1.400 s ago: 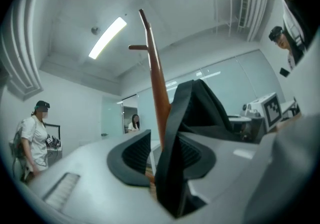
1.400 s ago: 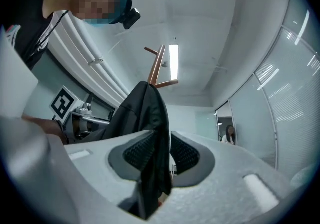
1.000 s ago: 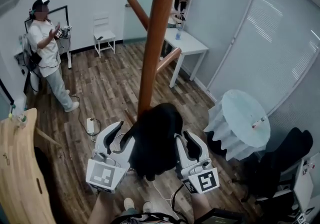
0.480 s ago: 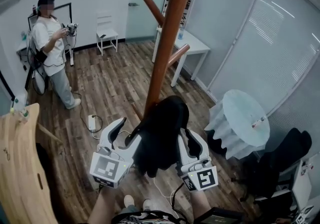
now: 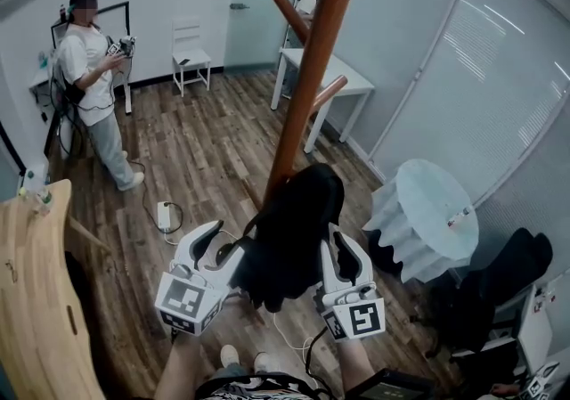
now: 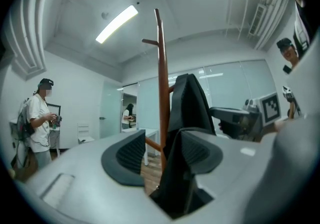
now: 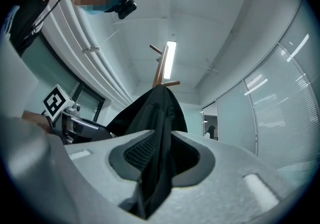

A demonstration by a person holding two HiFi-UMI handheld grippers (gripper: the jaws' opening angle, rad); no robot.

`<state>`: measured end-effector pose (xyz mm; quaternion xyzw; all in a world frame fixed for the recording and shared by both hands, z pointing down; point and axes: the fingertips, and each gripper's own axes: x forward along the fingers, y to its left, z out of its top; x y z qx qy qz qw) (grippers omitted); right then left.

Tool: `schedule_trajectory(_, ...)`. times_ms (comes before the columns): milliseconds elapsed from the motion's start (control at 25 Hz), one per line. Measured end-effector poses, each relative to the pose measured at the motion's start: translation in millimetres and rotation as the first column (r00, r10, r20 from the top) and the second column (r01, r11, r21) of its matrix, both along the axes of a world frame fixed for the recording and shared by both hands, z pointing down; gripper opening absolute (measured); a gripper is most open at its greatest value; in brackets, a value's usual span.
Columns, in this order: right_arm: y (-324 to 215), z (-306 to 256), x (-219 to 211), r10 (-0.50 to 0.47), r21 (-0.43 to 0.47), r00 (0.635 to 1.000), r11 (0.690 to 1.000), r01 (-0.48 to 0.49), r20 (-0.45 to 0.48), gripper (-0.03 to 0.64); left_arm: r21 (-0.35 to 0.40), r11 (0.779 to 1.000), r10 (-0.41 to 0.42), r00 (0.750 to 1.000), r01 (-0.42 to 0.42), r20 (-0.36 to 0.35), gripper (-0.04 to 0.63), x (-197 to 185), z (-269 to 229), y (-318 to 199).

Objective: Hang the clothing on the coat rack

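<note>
A black garment (image 5: pixel 298 229) hangs against the brown wooden coat rack (image 5: pixel 307 77), its top by a low peg. My left gripper (image 5: pixel 223 242) stands at its left side and my right gripper (image 5: pixel 334 248) at its right. In the left gripper view the garment (image 6: pixel 189 101) lies along the right pad, with open space to the left pad; these jaws have just been opening. In the right gripper view the garment (image 7: pixel 155 108) hangs loosely through the jaws, which have just closed a little. The rack's pole (image 6: pixel 161 78) rises behind.
A person in a white shirt (image 5: pixel 89 77) stands at the far left. A white chair (image 5: pixel 191 55) and a white table (image 5: pixel 334 77) are at the back. A cloth-covered round table (image 5: pixel 427 216) and a black office chair (image 5: pixel 499 282) stand right. A wooden board (image 5: pixel 36 291) is at the left.
The left jaws have spread off the garment and both grippers have sunk slightly. The garment stays hanging by the pole. The person at the left has shifted pose.
</note>
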<state>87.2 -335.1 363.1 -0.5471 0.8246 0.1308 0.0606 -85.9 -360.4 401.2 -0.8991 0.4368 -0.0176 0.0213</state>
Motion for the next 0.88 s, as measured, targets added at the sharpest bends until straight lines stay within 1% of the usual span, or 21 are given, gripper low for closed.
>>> schedule_trajectory(120, 3, 4, -1, 0.017, -0.009, 1.0, 1.0, -0.016, 0.006, 0.092, 0.011, 1.0, -0.018, 1.0, 0.018, -0.015, 0.204, -13, 1, 3)
schedule_trajectory(200, 4, 8, -2, 0.022, -0.019, 1.0, 1.0, -0.022, 0.005, 0.092, -0.005, 1.0, -0.027, 1.0, 0.026, -0.014, 0.206, -19, 8, 1)
schedule_trajectory(320, 5, 14, -3, 0.029, -0.029, 1.0, 0.999, -0.029, 0.0, 0.092, -0.065, 0.997, -0.036, 0.999, 0.038, 0.034, 0.206, -25, 32, -6)
schedule_trajectory(400, 7, 17, -4, 0.033, -0.033, 0.999, 0.999, -0.033, -0.003, 0.092, -0.129, 0.991, -0.017, 0.999, 0.022, 0.042, 0.206, -28, 55, -6)
schedule_trajectory(440, 7, 19, -3, 0.035, -0.035, 0.999, 0.999, -0.035, -0.004, 0.092, -0.178, 0.984, 0.01, 1.0, -0.005, 0.027, 0.206, -28, 69, -5)
schedule_trajectory(480, 7, 19, -2, 0.037, -0.037, 0.999, 0.999, -0.037, -0.005, 0.092, -0.236, 0.971, 0.042, 0.999, -0.04, 0.003, 0.204, -28, 83, -4)
schedule_trajectory(520, 6, 20, -1, 0.039, -0.039, 0.999, 0.998, -0.04, -0.006, 0.092, -0.296, 0.953, 0.068, 0.997, -0.072, -0.022, 0.204, -28, 98, -2)
schedule_trajectory(560, 5, 21, -1, 0.041, -0.042, 0.999, 0.998, -0.041, -0.008, 0.092, -0.344, 0.935, 0.08, 0.996, -0.089, -0.039, 0.204, -30, 111, -1)
schedule_trajectory(600, 3, 22, -1, 0.042, -0.045, 0.999, 0.998, -0.043, -0.011, 0.092, -0.37, 0.925, 0.071, 0.997, -0.082, -0.042, 0.204, -35, 121, 0)
schedule_trajectory(640, 2, 24, -2, 0.042, -0.048, 0.999, 0.998, -0.043, -0.013, 0.092, -0.372, 0.927, 0.044, 0.999, -0.053, -0.032, 0.204, -43, 128, 0)
schedule_trajectory(680, 1, 25, -2, 0.043, -0.05, 0.999, 0.998, -0.043, -0.015, 0.092, -0.357, 0.934, 0.009, 1.0, -0.015, -0.016, 0.204, -51, 130, -1)
schedule_trajectory(760, -1, 27, -1, 0.045, -0.053, 0.999, 0.998, -0.046, -0.015, 0.092, -0.307, 0.951, -0.046, 0.999, 0.048, 0.014, 0.204, -64, 129, -2)
schedule_trajectory(840, -3, 28, 0, 0.05, -0.054, 0.999, 0.997, -0.051, -0.012, 0.091, -0.254, 0.964, -0.072, 0.997, 0.079, 0.033, 0.204, -70, 120, -3)
schedule_trajectory(880, -4, 29, 0, 0.051, -0.054, 0.999, 0.997, -0.052, -0.01, 0.091, -0.231, 0.97, -0.07, 0.997, 0.077, 0.036, 0.204, -70, 114, -3)
